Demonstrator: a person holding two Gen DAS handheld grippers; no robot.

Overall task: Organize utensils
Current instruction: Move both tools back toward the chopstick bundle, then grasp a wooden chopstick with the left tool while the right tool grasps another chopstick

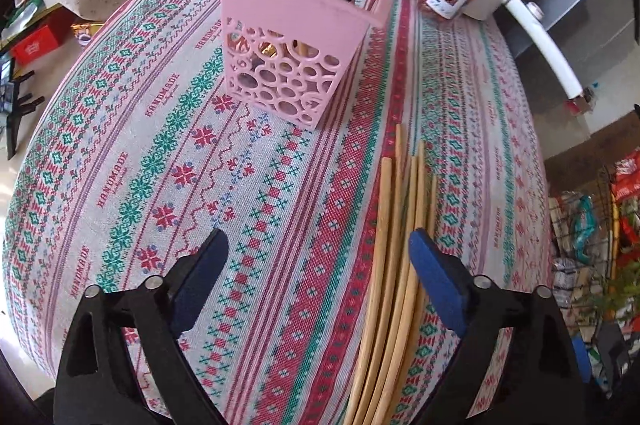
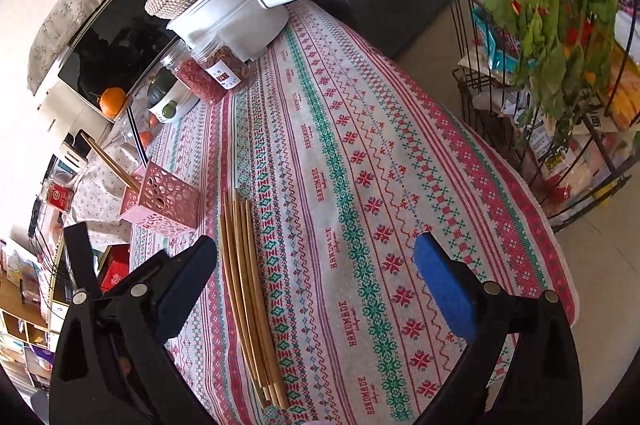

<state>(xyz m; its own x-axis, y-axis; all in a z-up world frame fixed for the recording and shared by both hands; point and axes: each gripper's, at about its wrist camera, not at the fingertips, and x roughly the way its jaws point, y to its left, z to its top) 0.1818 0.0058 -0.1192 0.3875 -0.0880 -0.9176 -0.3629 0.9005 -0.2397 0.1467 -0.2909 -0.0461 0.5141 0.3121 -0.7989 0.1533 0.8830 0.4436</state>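
Both sets of jaws stand wide and hold nothing. Your left gripper [image 1: 318, 257] has the loose bamboo chopsticks [image 1: 400, 245] between its blue pads, close to the right pad; your right gripper [image 2: 316, 257] has them just inside its left pad. They are thin, smooth, stiff round sticks, light and likely to roll or fan apart, so pinch them across the bundle near mid-length. Beyond lies the woven patterned tablecloth [image 1: 160, 165], then the pink perforated plastic holder [image 1: 296, 41], already carrying a few chopsticks.
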